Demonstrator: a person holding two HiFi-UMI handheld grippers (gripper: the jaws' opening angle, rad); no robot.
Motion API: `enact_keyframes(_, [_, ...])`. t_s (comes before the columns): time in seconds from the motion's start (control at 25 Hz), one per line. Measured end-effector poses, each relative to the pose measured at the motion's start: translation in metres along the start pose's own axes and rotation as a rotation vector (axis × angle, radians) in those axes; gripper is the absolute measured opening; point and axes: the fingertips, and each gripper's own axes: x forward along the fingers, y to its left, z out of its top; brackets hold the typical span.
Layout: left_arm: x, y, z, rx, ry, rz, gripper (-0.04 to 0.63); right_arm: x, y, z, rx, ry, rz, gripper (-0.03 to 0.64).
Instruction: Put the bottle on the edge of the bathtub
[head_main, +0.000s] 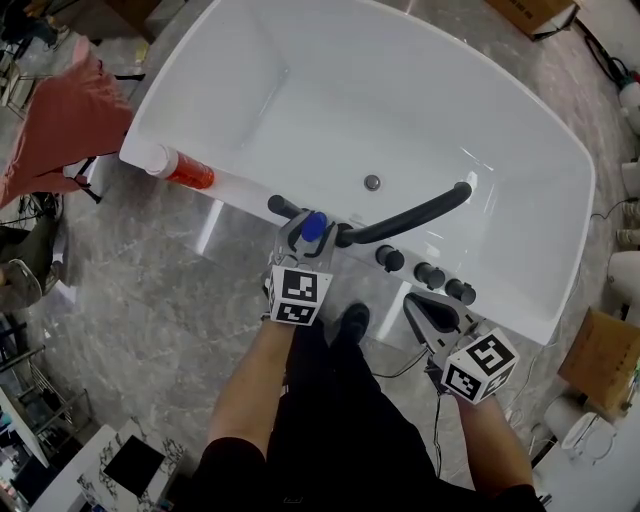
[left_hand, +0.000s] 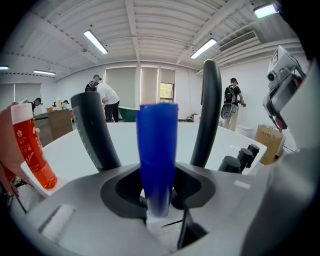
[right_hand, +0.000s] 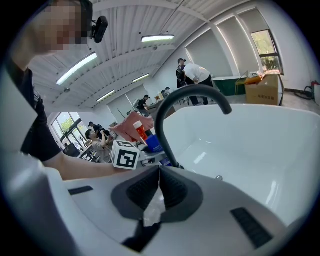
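Observation:
A blue bottle (head_main: 313, 228) stands upright between the jaws of my left gripper (head_main: 305, 236), which is shut on it just over the near rim of the white bathtub (head_main: 245, 187). In the left gripper view the blue bottle (left_hand: 158, 155) fills the middle, clamped low between the jaws of the left gripper (left_hand: 159, 192). A red bottle with a white cap (head_main: 181, 168) lies on the rim further left; it also shows as the red bottle (left_hand: 33, 150). My right gripper (head_main: 427, 313) hangs shut and empty in front of the tub, its jaws pressed together (right_hand: 159, 186).
A black curved faucet spout (head_main: 412, 216) arches over the rim beside the blue bottle, with black knobs (head_main: 430, 273) to its right. A drain (head_main: 372, 182) sits in the tub floor. Pink cloth (head_main: 60, 120) hangs at left. Boxes (head_main: 600, 360) stand at right.

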Motion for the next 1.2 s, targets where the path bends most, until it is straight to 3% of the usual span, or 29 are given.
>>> enact_keyframes(0.6, [-0.001,0.001,0.011,0.068,0.065,0.01,0.153,-0.012,0.008,0.011,0.002,-0.023,-0.011,0.012])
enact_keyframes(0.84, [0.005,-0.004,0.011,0.015,0.109,-0.055,0.161,-0.015,0.013,0.009,0.012,-0.026,-0.014,0.012])
enact_keyframes(1.2, [-0.012,-0.004,0.035,0.007,0.098,-0.052,0.163,-0.025,0.025,0.025,-0.008,-0.035,-0.009,0.012])
